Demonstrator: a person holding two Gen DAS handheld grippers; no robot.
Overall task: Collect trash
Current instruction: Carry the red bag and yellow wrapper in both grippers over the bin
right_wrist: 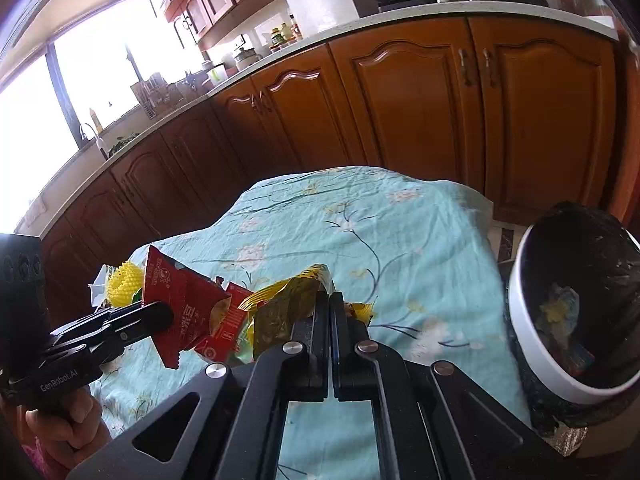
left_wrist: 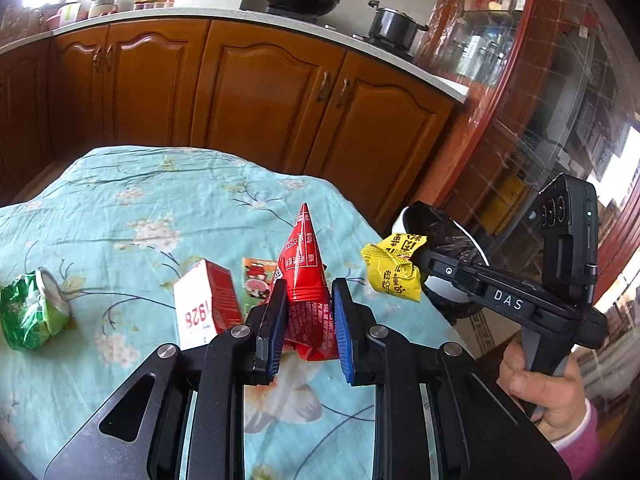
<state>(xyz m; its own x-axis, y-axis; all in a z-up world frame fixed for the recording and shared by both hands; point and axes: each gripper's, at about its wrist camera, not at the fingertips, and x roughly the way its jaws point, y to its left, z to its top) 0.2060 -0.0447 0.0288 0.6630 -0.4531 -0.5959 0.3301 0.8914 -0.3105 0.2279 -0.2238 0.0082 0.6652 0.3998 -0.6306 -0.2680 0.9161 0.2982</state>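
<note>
My left gripper [left_wrist: 307, 292] is shut on a red snack wrapper [left_wrist: 303, 256] and holds it up above the table; it also shows in the right wrist view [right_wrist: 176, 304]. My right gripper [right_wrist: 330, 298] is shut on a yellow wrapper [right_wrist: 280, 308], which shows in the left wrist view [left_wrist: 394, 266] near the bin. The white trash bin with a black liner [right_wrist: 532, 320] stands off the table's right edge, with some trash inside. A red and white carton [left_wrist: 204, 304], a small picture packet [left_wrist: 256, 280] and a crushed green can [left_wrist: 28, 312] lie on the table.
The table wears a light blue flowered cloth [left_wrist: 140, 208]. Brown kitchen cabinets [left_wrist: 260, 92] run behind it. A yellow foam net [right_wrist: 120, 284] lies at the table's far left in the right wrist view. A glass cabinet [left_wrist: 540, 100] stands beyond the bin.
</note>
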